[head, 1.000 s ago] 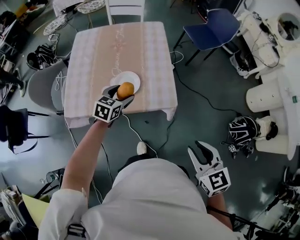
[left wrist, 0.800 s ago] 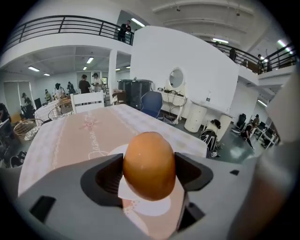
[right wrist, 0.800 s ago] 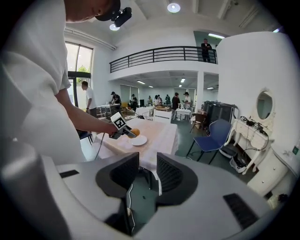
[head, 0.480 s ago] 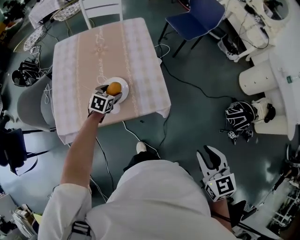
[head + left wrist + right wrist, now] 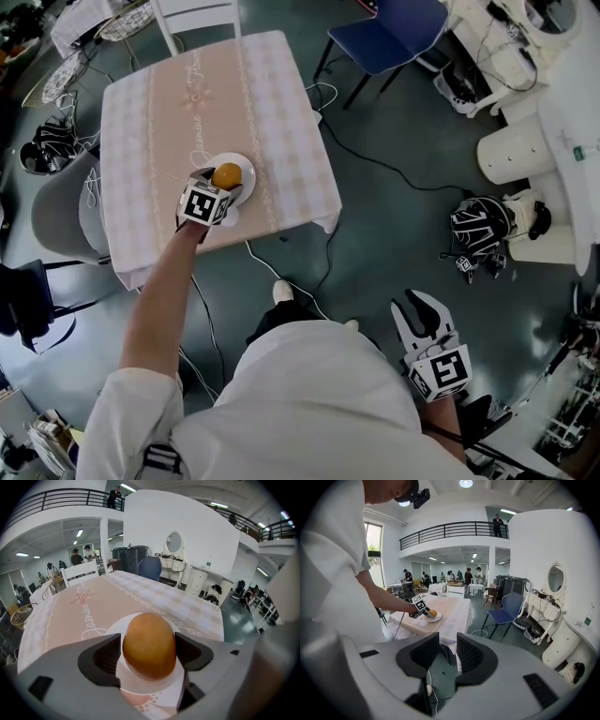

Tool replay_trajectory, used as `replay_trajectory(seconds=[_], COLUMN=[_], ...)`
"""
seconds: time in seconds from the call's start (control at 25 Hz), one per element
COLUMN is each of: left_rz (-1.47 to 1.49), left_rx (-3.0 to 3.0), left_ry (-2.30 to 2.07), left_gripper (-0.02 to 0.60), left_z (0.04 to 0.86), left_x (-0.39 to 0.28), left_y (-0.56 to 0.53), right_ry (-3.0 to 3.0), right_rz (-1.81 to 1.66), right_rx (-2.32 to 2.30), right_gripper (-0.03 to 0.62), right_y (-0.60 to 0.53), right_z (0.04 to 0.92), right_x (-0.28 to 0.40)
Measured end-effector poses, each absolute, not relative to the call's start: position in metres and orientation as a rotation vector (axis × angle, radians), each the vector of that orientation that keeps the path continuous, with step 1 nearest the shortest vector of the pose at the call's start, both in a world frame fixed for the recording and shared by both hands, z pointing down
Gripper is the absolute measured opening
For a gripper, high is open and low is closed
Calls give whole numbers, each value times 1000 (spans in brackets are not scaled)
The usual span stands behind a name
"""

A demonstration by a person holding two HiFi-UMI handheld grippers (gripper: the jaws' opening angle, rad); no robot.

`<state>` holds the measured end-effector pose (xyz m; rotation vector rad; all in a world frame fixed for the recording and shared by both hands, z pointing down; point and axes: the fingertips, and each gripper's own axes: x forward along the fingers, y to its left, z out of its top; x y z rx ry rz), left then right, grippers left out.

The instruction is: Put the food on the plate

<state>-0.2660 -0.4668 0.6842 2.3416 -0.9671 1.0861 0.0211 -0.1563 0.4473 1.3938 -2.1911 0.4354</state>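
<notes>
Clamping the food from both sides, the left gripper has its jaws pressed against the flanks of that smooth, orange-brown, egg-shaped lump; it hangs right over the plate, though contact with the plate cannot be told; its long axis runs along the jaws, pointing out across the table toward the far side. Plate is white, round and glossy, sitting near the table's close edge, with only a narrow strip of cloth between it and the drop; plenty of bare cloth beyond it and to either side. Cloth is pink-and-white checked with a pale scrolled band down the middle. A grey chair stands tight against the table's left side; a white chair at the far end; a blue chair off the far right corner. Right gripper is down low over dark open floor, well apart from the table, jaws a narrow gap apart, nothing between them.
</notes>
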Motion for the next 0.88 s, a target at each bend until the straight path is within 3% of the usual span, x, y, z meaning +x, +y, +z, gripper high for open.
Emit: replay_trajectory(seconds=[0.32,0.88], left_rz=[1063,982], left_rx=[2331,2357], left_ry=[-1017,-1135], left_gripper=[390,394], left_z=[680,637], left_x=[-269,-276], left_y=[-464,-441], right_ry=[-2209,-2254], right_rz=[447,422], right_rx=[1379,1367], right_gripper=[126,126], right_y=[-151,-123], right_z=[450,445], right_x=[17,27])
